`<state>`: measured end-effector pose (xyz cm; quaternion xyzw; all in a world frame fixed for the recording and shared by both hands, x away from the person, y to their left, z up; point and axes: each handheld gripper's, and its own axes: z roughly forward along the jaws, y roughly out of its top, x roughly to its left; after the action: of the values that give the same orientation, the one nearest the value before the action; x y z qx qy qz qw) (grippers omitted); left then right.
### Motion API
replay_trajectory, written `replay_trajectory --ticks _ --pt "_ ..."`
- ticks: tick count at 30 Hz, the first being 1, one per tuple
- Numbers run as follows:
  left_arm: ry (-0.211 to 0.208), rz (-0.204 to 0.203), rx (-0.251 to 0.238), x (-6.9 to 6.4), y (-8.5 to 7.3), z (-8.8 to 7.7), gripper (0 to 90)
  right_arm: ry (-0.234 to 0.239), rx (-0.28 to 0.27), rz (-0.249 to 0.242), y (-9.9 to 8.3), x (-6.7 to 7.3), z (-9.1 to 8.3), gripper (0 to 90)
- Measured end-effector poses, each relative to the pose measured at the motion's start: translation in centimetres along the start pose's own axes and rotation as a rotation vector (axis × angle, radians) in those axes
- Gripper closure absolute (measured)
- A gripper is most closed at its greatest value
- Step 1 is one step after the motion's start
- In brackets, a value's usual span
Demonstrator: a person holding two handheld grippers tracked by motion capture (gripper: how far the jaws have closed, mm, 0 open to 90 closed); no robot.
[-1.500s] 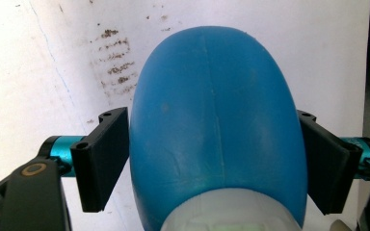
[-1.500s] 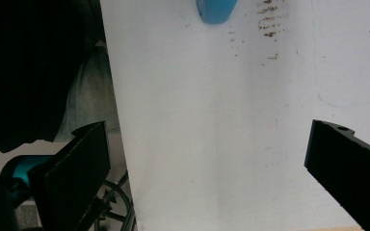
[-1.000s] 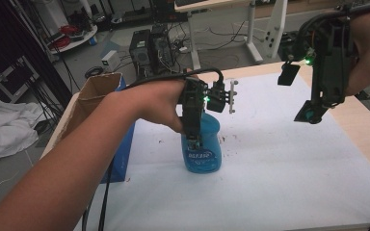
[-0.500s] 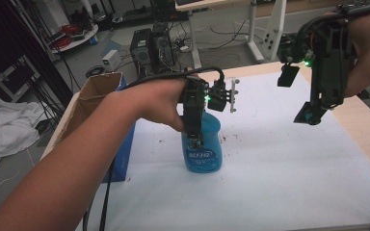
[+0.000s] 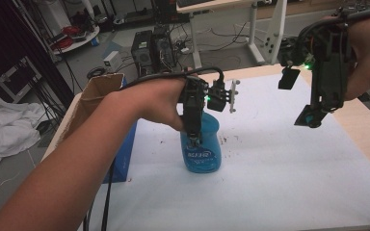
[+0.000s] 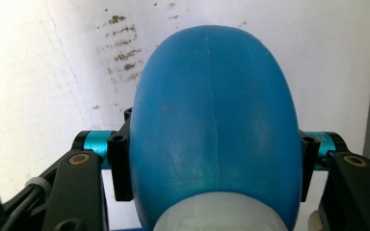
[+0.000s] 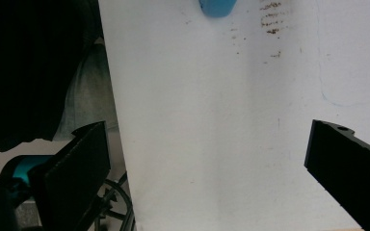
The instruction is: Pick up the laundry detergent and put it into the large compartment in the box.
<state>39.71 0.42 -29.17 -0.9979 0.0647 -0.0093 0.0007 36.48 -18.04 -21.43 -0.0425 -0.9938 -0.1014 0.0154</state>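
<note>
A blue plastic bottle (image 5: 202, 149) stands upright on the white sheet near the table's left middle. My left gripper (image 5: 195, 139) comes down on it from above and is shut on the blue bottle. In the left gripper view both pads press the sides of the blue bottle (image 6: 212, 120), just below its pale neck. My right gripper (image 5: 310, 118) hangs in the air over the right side of the table, pointing down and well apart from the bottle. Its jaws stand open around bare sheet in the right gripper view (image 7: 207, 132). The bottle's base (image 7: 217, 7) peeks in at the top.
A white sheet (image 5: 270, 183) covers the wooden table (image 5: 366, 125), with brown specks (image 5: 226, 139) just right of the bottle. An open cardboard box (image 5: 94, 96) stands at the table's left edge, with a flat blue thing (image 5: 125, 154) beside it. A computer tower (image 5: 147, 48) sits on the floor beyond.
</note>
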Motion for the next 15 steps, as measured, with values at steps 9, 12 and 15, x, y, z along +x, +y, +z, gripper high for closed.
replay_trajectory --ticks 9,12,15 --pt "-0.007 -0.046 0.002 -0.3 -1.9 -3.2 38.2 0.000 0.002 -0.002 0.1 0.1 -0.1 1.6" --pt "-0.005 -0.075 0.008 -0.4 -2.9 -5.1 38.2 -0.001 0.002 -0.010 0.3 0.1 0.0 1.5" --pt "-0.011 -0.103 0.009 -0.4 -3.5 -6.1 38.1 0.001 0.001 -0.014 0.5 0.2 0.0 1.6"
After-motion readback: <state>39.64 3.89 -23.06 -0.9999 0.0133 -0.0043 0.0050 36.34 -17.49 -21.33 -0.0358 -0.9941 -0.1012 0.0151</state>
